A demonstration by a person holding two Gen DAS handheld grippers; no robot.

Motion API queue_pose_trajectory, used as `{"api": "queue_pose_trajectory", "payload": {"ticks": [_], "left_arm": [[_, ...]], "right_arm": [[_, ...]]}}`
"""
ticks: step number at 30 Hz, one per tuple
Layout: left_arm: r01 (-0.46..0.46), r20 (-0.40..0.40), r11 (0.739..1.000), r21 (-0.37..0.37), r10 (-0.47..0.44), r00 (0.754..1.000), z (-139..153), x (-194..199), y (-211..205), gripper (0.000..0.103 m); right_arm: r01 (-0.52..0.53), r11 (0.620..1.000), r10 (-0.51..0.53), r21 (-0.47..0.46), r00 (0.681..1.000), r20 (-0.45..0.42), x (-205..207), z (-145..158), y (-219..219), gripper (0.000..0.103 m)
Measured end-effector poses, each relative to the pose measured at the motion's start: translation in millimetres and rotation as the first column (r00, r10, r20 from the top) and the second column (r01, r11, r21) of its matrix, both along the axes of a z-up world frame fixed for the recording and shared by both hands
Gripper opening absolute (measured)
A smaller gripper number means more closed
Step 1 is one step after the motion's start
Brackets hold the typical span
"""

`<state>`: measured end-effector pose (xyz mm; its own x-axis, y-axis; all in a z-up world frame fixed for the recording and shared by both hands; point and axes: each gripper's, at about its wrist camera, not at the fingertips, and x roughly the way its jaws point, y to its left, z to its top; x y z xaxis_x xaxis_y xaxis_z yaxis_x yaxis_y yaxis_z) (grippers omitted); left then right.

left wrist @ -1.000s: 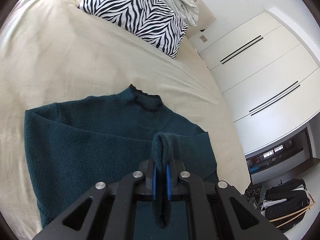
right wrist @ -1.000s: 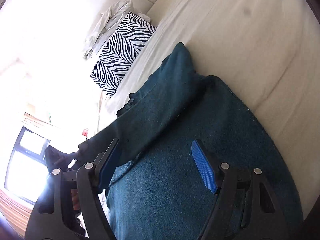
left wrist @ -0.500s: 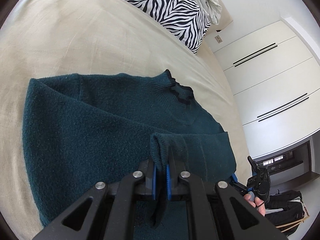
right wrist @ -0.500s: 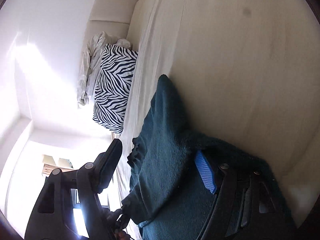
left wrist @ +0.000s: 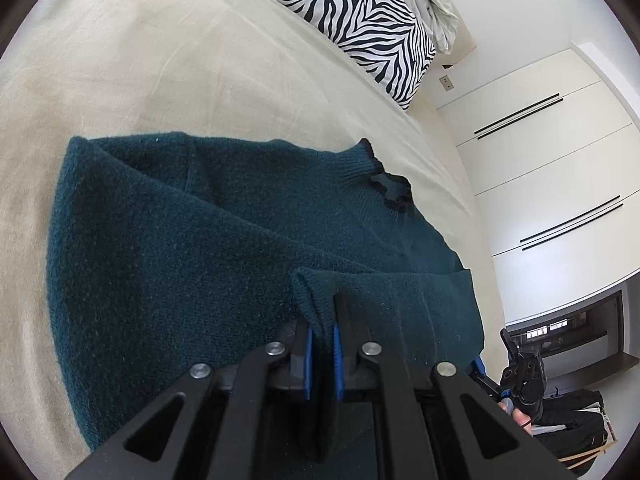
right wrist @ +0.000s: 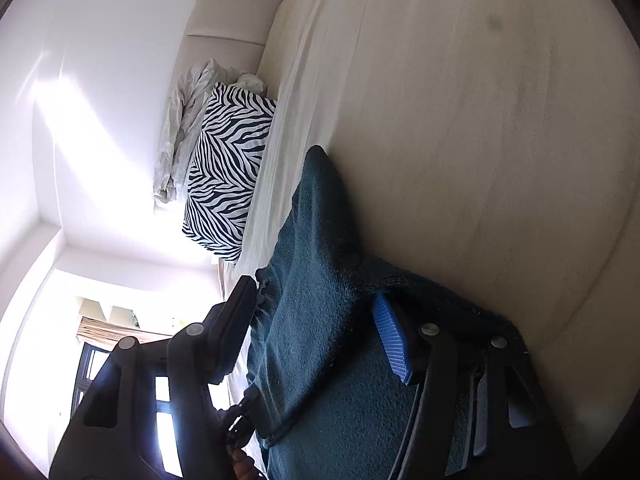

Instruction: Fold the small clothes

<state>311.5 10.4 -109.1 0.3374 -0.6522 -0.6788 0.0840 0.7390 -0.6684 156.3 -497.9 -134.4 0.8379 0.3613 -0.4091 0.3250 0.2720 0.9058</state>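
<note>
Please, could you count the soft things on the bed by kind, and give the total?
Dark green sweater: 1
Zebra-print pillow: 1
Crumpled white bedding: 1
Total: 3
</note>
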Motion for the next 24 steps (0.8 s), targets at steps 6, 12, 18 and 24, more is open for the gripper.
{"api": "queue_pose_trajectory", "payload": {"ticks": [6,12,18,24], "left_arm": [[-0.048,0.01,0.999,0.015,0.048,0.999,4,-7,11,0.022],[-0.171,0.186,0.969,0.181,0.137,0.973,59,-31,20,0.041],[0.011,0.215,0.965,0.263,-0.07,0.974,51,-32,-55,0.042],[0.006,0.183,0.963,0.269,-0.057,0.981,14,-25,-62,0.041]], "right_arm": [[-0.032,0.999,0.032,-0.019,0.999,-0.027,-8,4,2,0.058],[-0.049,0.998,0.047,-0.05,0.998,-0.037,-39,29,-13,0.06],[-0.125,0.99,0.126,-0.068,0.992,0.02,-6,59,-20,0.06],[-0.34,0.94,0.339,-0.03,0.94,-0.035,65,41,10,0.06]]}}
